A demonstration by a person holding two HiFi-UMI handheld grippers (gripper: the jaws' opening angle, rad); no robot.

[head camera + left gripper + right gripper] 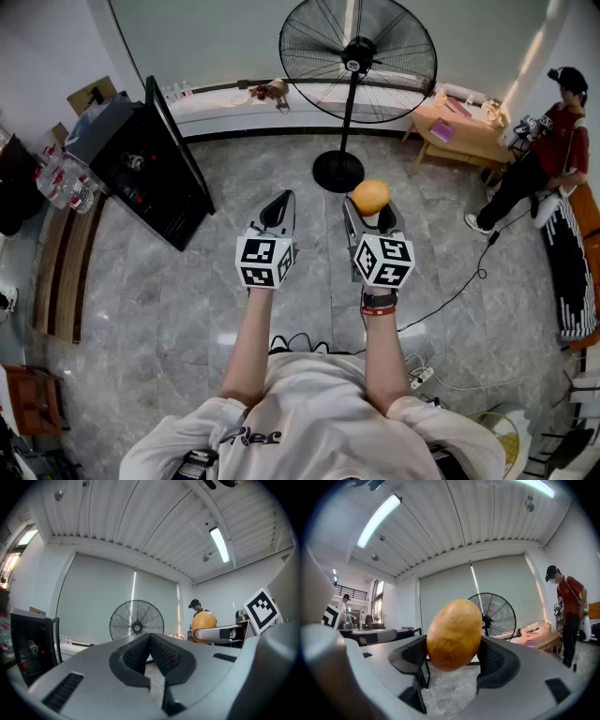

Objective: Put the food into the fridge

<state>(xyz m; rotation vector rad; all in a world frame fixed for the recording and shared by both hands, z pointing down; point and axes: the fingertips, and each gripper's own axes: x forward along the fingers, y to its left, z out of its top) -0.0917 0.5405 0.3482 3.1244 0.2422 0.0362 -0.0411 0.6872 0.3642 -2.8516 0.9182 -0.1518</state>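
- The black fridge (141, 169) stands off to the left, far from both grippers. Its door looks open.
- The right gripper (369, 216) squeezes an orange food (371, 195), maybe a mango, up in the air.
- The left gripper (278, 206) is closed and holds nothing.
- This is the carrying step. Next, the food must go left to the fridge.

A black pedestal fan (357, 58) is standing on the grey marble floor (187, 309); a person in a red shirt (562, 141) is wearing a dark cap near a wooden counter (469, 136).

The left tongs (278, 204) and right tongs (368, 214) have grey bodies, black ribbed pads (166, 657) and white marker cubes (265, 261). The person wears a white T-shirt (319, 412) and a red wristband (378, 310).
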